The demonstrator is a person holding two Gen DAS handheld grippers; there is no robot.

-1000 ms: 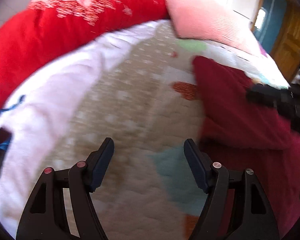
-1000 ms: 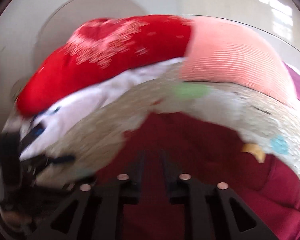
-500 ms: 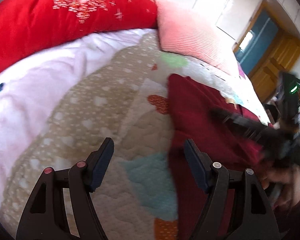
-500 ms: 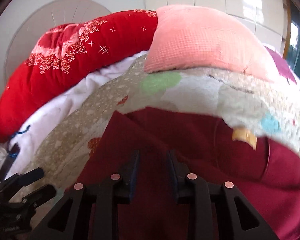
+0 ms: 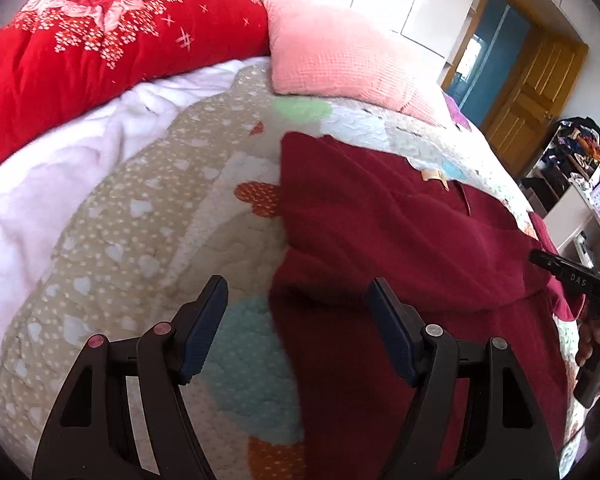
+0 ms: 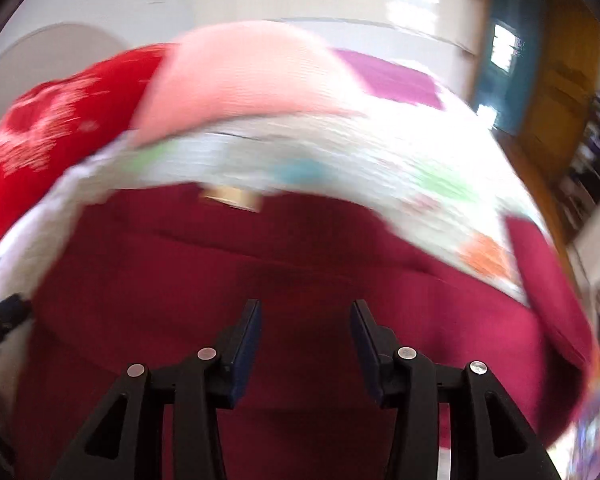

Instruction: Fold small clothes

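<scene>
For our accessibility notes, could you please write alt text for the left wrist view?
A dark red garment lies spread on a patchwork quilt, with the open, empty left gripper above its left edge. A red quilt and a pink pillow lie behind; the right gripper is at the right edge.
</scene>
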